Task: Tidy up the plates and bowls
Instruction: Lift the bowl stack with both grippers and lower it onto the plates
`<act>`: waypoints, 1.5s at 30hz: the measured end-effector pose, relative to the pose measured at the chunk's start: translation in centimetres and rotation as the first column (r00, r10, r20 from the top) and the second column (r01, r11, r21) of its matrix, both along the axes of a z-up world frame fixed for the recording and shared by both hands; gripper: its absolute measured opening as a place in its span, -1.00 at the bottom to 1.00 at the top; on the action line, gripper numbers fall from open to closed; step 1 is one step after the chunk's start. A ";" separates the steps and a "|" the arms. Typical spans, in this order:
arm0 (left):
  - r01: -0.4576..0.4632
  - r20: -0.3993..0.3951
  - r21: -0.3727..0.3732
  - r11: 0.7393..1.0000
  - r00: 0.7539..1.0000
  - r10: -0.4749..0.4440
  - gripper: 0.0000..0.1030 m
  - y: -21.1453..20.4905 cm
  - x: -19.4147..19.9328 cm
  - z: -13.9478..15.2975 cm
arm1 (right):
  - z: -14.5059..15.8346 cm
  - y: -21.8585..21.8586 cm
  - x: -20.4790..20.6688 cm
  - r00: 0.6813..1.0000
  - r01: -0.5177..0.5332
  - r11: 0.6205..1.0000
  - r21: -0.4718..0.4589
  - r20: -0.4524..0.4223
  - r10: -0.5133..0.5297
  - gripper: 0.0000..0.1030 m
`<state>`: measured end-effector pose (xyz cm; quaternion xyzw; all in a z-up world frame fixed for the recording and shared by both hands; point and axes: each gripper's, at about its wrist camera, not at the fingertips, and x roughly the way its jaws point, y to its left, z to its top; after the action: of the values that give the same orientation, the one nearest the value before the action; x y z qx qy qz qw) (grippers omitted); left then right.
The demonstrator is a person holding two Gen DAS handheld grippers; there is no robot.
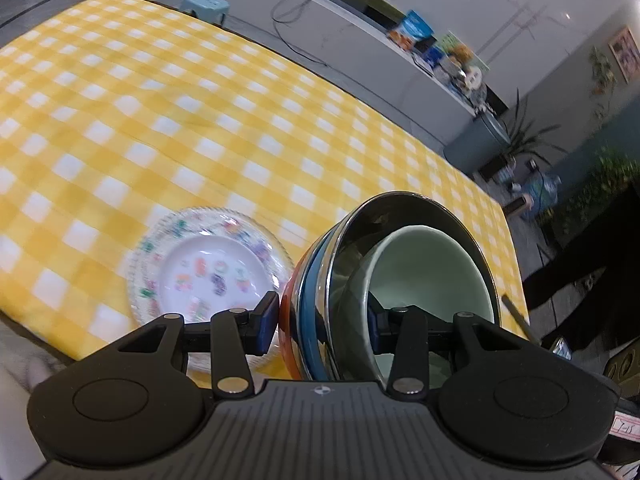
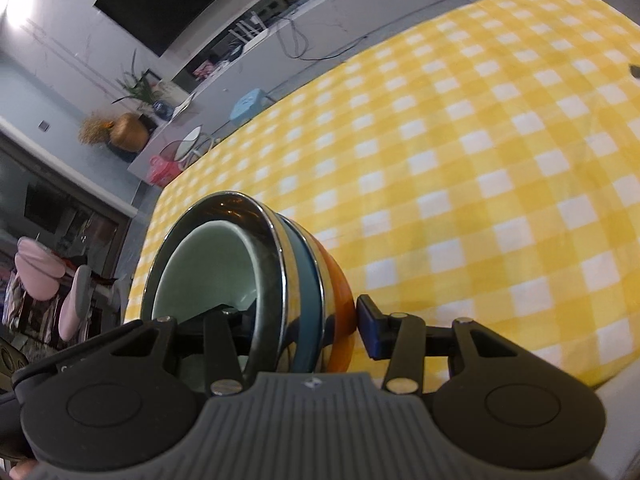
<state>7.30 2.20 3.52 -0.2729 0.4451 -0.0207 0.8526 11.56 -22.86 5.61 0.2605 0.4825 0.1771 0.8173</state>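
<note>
A nested stack of bowls is held up over the yellow checked table: an orange bowl outermost, then blue, then shiny steel, with a pale green bowl innermost. In the left wrist view my left gripper (image 1: 320, 326) is shut on the stack of bowls (image 1: 320, 304), one finger outside the orange wall, one inside the green bowl (image 1: 424, 268). In the right wrist view my right gripper (image 2: 300, 332) is shut on the opposite rim of the same stack (image 2: 304, 280). A clear patterned plate with a white floral plate (image 1: 212, 264) on it lies on the table left of the stack.
The yellow checked tablecloth (image 1: 200, 100) stretches far ahead; its edge (image 2: 144, 240) is close on the left in the right wrist view. A blue stool (image 1: 206, 4), a white stool and a long grey counter stand beyond the table.
</note>
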 end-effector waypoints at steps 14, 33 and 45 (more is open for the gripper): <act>-0.134 -0.027 -0.034 0.990 0.991 0.134 -0.07 6.9 0.9 -0.2 | 0.8 8.1 3.1 0.990 -0.139 0.990 -0.031 0.015 0.140 -0.13; -0.144 -0.155 -0.073 0.987 0.979 0.131 -0.07 8.1 2.1 -5.3 | -3.9 9.5 5.1 0.984 -0.153 0.985 -0.081 -0.100 0.145 -0.14; -0.119 -0.150 -0.025 0.993 0.982 0.114 -0.09 7.3 2.4 -5.3 | -4.9 9.0 5.4 0.984 -0.144 0.988 -0.062 -0.119 0.136 -0.10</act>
<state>9.70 9.45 -1.76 -0.3139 0.4902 0.0421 0.8120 17.01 -13.89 0.74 0.2065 0.5515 0.2021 0.7826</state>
